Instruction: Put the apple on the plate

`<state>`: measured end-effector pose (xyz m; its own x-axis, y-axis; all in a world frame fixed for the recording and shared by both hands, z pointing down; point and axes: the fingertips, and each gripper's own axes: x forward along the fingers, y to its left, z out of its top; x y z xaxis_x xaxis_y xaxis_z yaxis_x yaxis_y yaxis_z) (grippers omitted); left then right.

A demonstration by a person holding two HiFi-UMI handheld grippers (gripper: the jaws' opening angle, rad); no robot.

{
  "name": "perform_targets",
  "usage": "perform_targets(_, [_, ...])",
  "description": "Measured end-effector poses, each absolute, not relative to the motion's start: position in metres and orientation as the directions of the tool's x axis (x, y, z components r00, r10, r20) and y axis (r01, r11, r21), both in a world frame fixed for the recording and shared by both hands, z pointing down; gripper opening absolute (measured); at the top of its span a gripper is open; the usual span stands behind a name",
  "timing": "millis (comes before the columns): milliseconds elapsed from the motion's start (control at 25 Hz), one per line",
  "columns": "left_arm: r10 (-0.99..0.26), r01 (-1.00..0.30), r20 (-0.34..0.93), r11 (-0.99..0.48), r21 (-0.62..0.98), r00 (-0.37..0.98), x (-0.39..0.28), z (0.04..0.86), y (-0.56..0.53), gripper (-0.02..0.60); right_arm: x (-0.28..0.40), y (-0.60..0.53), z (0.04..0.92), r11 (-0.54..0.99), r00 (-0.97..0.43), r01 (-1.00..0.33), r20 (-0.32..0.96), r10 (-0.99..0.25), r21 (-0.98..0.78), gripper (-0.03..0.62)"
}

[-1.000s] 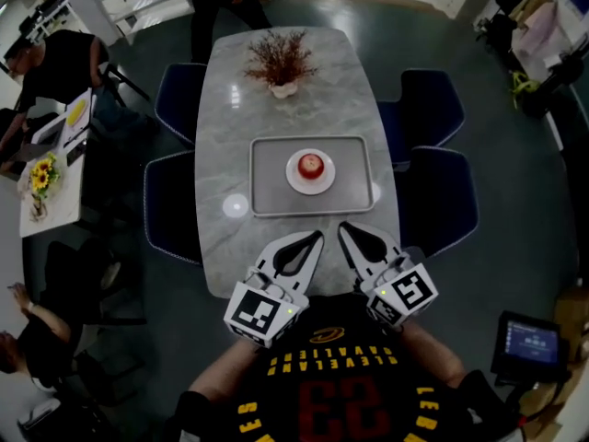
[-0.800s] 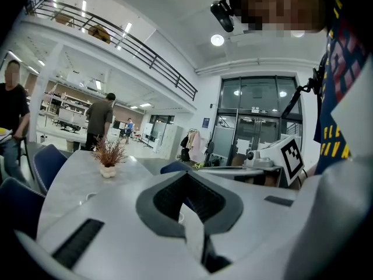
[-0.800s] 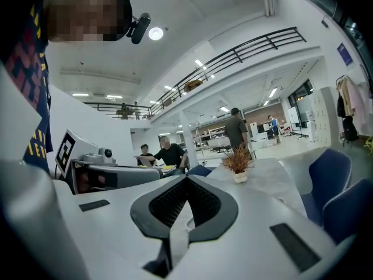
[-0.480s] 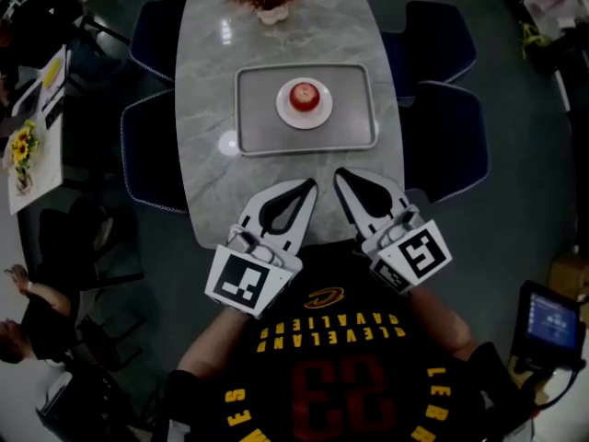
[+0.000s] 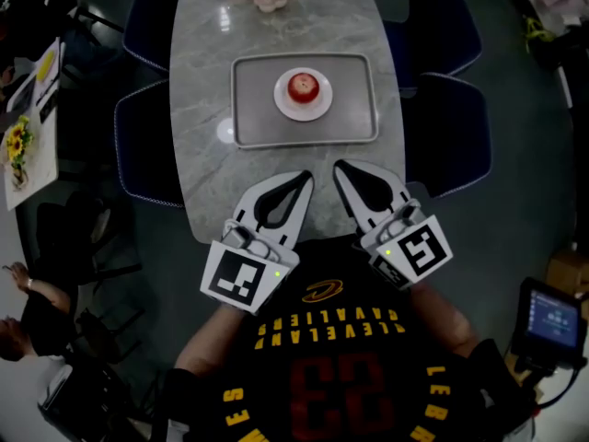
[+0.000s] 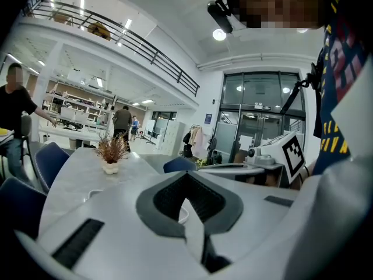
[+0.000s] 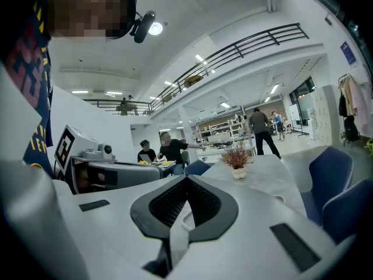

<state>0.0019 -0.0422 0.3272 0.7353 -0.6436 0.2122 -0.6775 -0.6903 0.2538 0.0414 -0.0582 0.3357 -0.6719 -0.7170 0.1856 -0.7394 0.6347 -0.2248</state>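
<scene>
On the plate [image 5: 283,107], mid-tray [image 5: 253,122], the apple [image 5: 304,87] is already sitting. Left gripper [image 5: 302,179] and right gripper [image 5: 341,169] are hovering over the surface's [image 5: 207,81] near edge, fingers [image 7: 262,214] clenched on nothing. Looking done; I'd be keeping both clear of the tray.

The person wears a black jersey [image 5: 322,376] that fills the lower middle of the head view. Yellow lettering arches across its chest, with a small yellow emblem [image 5: 322,291] above it in the frame and a dark red number below. Yellow dashes trim the short sleeves. A black camera [image 6: 220,13] sits at the head, near the top of the left gripper view. The left gripper [image 5: 305,176] and right gripper [image 5: 339,167] are white, leaf-shaped shells with dark ribbed pads. Each carries a black-and-white marker cube [image 5: 241,279] and a small green light [image 5: 277,273].
</scene>
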Motion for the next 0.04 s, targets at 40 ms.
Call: perform_targets(40, [-0.646, -0.680, 0.214, -0.688, 0.255, 0.733, 0.0013, 0.3277, -0.0436, 0.002, 0.0417, -0.0600, 0.3353, 0.632, -0.670, -0.740, 0.182, -0.719, -0.228, 0.006])
